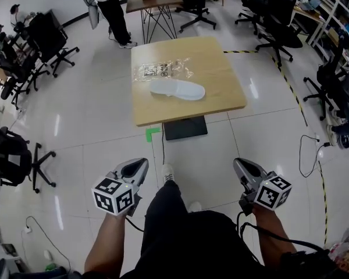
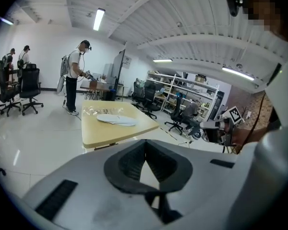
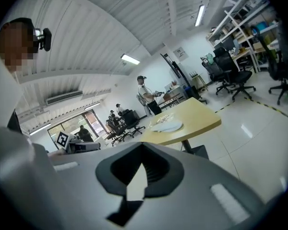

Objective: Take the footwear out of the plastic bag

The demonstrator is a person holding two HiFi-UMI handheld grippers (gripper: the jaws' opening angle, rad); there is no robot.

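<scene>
Beside legs (image 1: 175, 225), hand-held grippers (image 1: 141, 163) (image 1: 240, 163) (jaws together)

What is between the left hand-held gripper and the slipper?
In the head view: floor with a green tape mark, then bare table up to the slipper.

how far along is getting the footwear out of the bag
Done, it seems: the white slipper lies bare on the table, beside the clear plastic bag, which looks flat. In hand: nothing; the left gripper and right gripper are both shut and empty, held well short of the table. Left: apparently nothing, though the bag shows too small to rule out a second piece.
</scene>
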